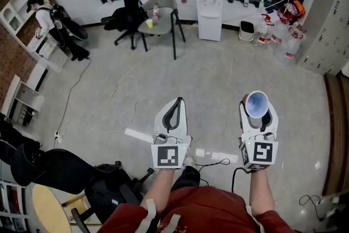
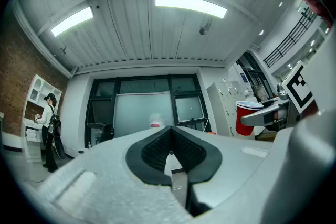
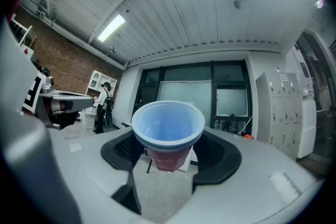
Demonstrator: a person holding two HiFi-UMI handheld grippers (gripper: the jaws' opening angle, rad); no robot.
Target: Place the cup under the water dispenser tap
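1. The right tool (image 1: 258, 116) grips the upright red cup (image 3: 168, 131), whose rim stands clear above the jaws.
2. The left tool (image 1: 173, 111) is pinched together and empty.
3. Bare floor (image 1: 218, 73) lies open up to the water dispenser (image 1: 209, 5); a chair (image 1: 161, 16) stands to its left.

Water dispenser (image 1: 209, 8) — bottle cut off by the top edge, taps too small to make out. Small items on the chair (image 1: 163, 29) seat can't be identified — too small.
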